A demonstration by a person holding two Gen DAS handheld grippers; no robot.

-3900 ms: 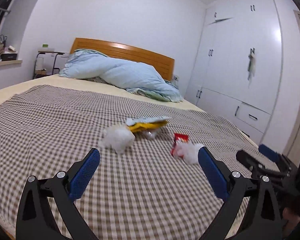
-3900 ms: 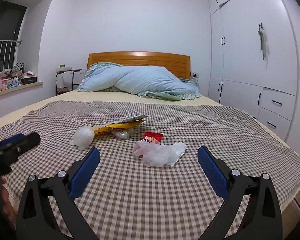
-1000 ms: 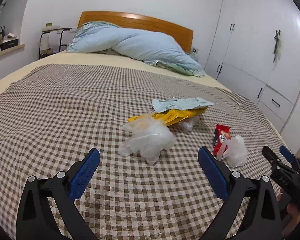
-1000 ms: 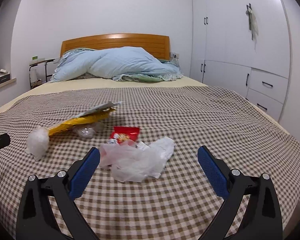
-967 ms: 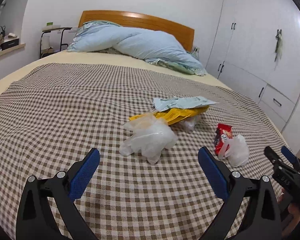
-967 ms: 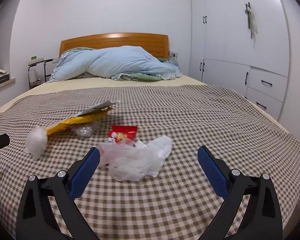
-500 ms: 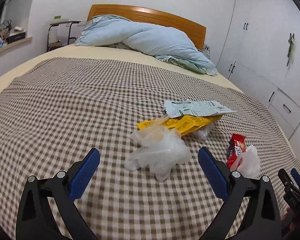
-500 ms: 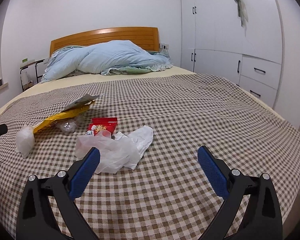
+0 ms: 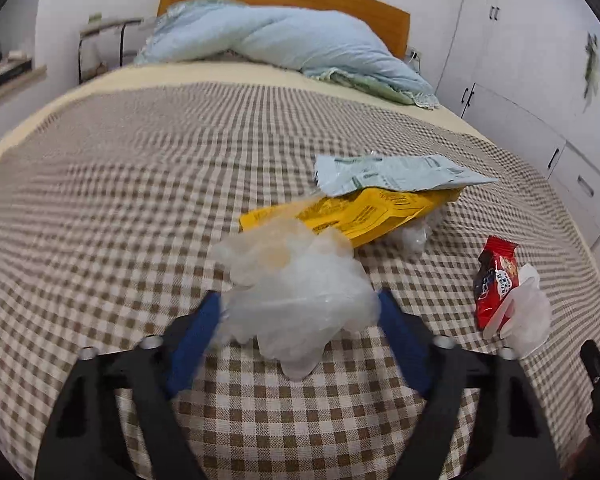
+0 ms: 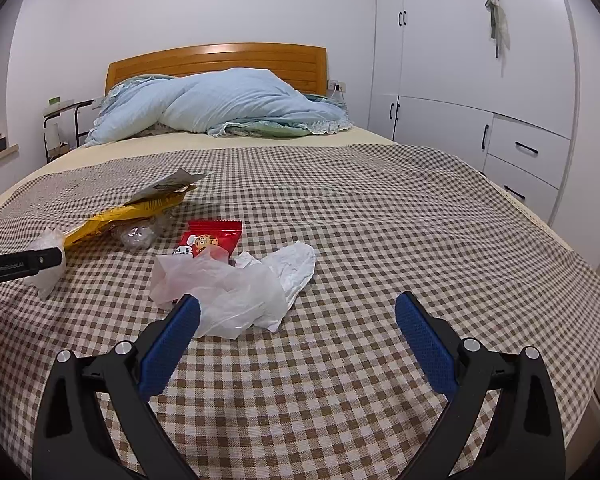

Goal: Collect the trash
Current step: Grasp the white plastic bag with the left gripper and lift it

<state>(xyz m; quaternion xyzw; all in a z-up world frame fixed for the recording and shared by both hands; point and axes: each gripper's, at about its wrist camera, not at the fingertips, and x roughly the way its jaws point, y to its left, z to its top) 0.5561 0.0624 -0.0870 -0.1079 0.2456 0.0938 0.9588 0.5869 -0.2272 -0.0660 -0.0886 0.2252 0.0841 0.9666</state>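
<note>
On the checked blanket (image 9: 100,208), a crumpled clear plastic bag (image 9: 296,288) lies between the blue pads of my left gripper (image 9: 299,300). Its jaws are closing and the pads just reach the bag's sides. Behind it lie a yellow packet (image 9: 364,210) under a pale green packet (image 9: 396,172), and a small clear wrapper (image 9: 414,236). To the right, a red snack wrapper (image 9: 494,280) lies beside white plastic (image 9: 528,312). My right gripper (image 10: 296,308) is open over the blanket. A second clear bag (image 10: 228,292) sits by its left finger, with the red wrapper (image 10: 210,240) behind.
A pale blue quilt (image 10: 228,108) is heaped against the wooden headboard (image 10: 216,60). White wardrobes with drawers (image 10: 520,148) line the right wall. A small rack (image 10: 60,120) stands left of the bed. The blanket's right edge (image 10: 572,256) drops off the mattress.
My left gripper has moved forward and down onto the clear bag, and its jaws have narrowed around it. The right gripper has hardly shifted and stays wide.
</note>
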